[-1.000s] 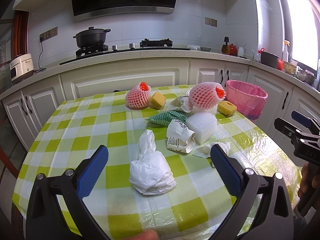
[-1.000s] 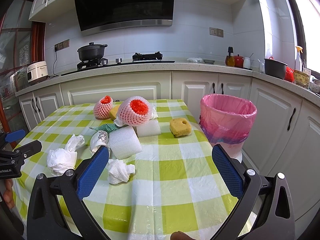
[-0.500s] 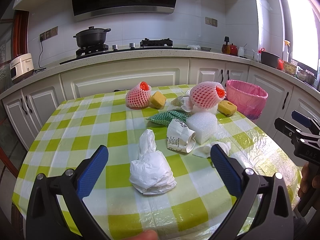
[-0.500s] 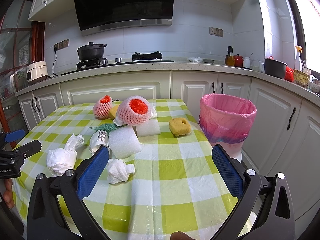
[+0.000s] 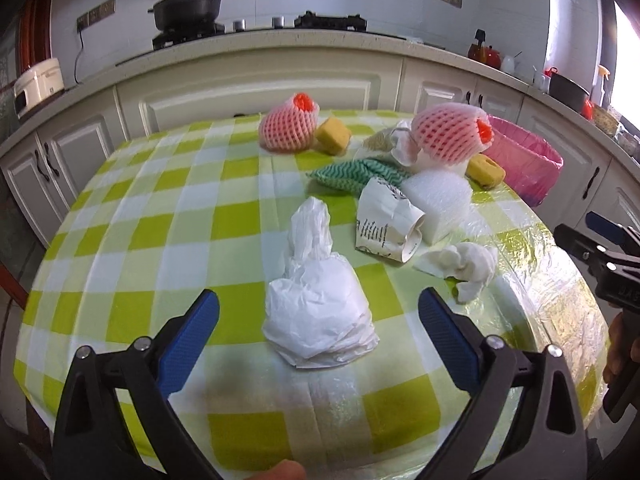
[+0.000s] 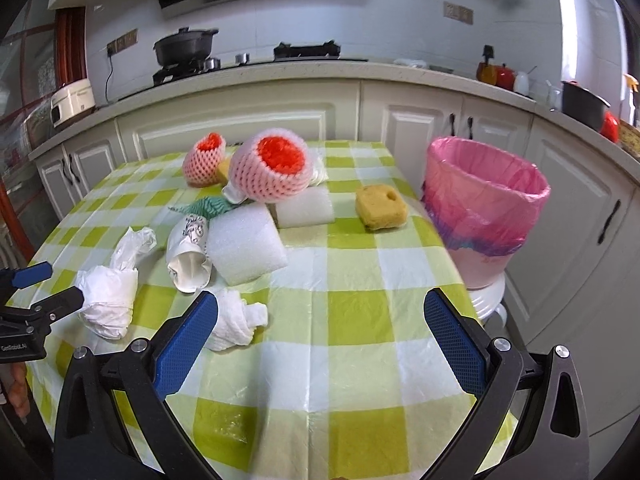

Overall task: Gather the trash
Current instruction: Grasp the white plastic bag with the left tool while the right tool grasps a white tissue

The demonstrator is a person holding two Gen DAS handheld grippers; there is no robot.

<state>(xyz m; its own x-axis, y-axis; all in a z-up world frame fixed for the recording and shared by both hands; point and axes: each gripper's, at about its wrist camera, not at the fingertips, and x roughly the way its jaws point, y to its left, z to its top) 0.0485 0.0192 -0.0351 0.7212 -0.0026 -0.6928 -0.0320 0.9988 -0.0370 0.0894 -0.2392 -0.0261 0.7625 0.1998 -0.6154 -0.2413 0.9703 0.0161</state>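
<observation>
The left gripper [image 5: 319, 312] hovers over the worktop [image 5: 168, 216], jaws apart but closing, the white plastic bag [image 5: 318, 320] between them, untouched. The right gripper [image 6: 321, 314] has jaws wide apart, the crumpled tissue [image 6: 236, 322] just beside its left finger.

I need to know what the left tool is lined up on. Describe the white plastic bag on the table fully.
The white plastic bag is thin, crinkled film bunched into a rounded lump with a twisted tail standing up at its far end. It sits on the green checked tablecloth, apart from the crushed paper cup. It lies just ahead of the left tool, whose jaws are closing but not touching it.
</observation>
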